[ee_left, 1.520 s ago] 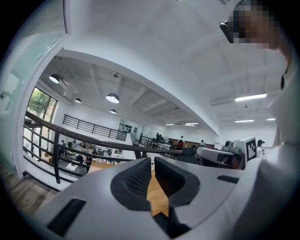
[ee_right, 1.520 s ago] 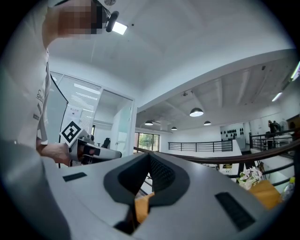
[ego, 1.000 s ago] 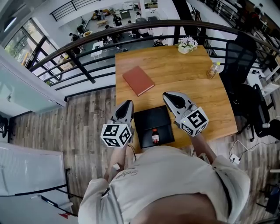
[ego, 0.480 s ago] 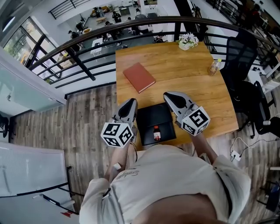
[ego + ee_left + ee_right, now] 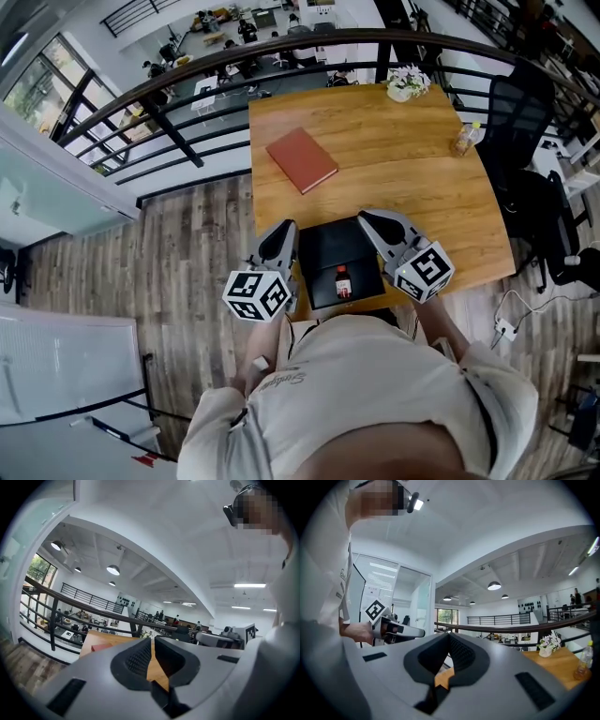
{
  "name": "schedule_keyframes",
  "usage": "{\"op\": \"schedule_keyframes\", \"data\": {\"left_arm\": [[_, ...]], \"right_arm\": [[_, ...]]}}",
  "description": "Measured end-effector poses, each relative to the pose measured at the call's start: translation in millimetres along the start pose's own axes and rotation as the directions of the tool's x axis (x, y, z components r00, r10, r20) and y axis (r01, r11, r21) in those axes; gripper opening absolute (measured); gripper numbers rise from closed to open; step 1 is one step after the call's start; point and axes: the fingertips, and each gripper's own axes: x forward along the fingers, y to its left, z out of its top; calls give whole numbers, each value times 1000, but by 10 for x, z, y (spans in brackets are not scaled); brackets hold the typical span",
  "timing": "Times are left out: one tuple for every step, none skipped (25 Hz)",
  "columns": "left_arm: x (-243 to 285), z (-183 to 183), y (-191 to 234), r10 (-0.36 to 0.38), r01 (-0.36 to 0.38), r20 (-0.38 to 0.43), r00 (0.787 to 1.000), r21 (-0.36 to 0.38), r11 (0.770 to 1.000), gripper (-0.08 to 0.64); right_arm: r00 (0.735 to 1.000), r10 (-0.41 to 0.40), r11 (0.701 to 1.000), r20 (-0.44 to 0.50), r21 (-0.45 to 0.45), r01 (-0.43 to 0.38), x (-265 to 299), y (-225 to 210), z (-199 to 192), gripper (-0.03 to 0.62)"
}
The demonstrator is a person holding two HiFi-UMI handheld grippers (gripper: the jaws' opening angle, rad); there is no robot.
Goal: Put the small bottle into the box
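- Two grippers show in the head view, one on either side of the box [image 5: 328, 242]. The box sits open at the near edge of the table [image 5: 412, 183], right in front of the person, judged to be for easy reach.
- Same view: the bottle [image 5: 343, 281], red-capped, rests inside the box's nearer half. Neither gripper touches it. Judged: the placing is done, or all but done.
- Same view: the left gripper [image 5: 285, 228] lies just beside the box's left side and the right gripper [image 5: 369, 220] just beside its right. Both point away from the person. Judged: they are held off to the sides so the box is unobstructed.
- Same view: a book [image 5: 301, 160], flowers [image 5: 409, 82] and a far bottle [image 5: 463, 139] lie well apart from the box and appear to play no part.
- Left gripper view: the jaws meet at the tips with nothing between them, and only tabletop shows through the gap lower down. The camera looks out above the table, not down at the box, so this gripper is not aimed at any work.
- Right gripper view: the jaws are likewise closed together and empty. The other gripper and the left hand [image 5: 355, 631] holding it show at the left, the flowers at the right. Box and bottle fall outside this view.
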Motion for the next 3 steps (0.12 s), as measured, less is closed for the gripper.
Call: {"op": "schedule_keyframes", "data": {"left_arm": [[-5,-46,37,2,-2,-5,1000,-1,1000,32],[-11,-94,76,3,-3,-12,1000,-1,1000,32],[-16,-143,115,5,-5,-19,1000,-2,1000,32]], "right_arm": [[1000,-8,1000,-2,1,8,1,4,-42,-5],[1000,-16,1000,-4,2,16,3,7,-86,-6],[1000,-25,1000,-6,3,25,5,9,-130,-5]]}}
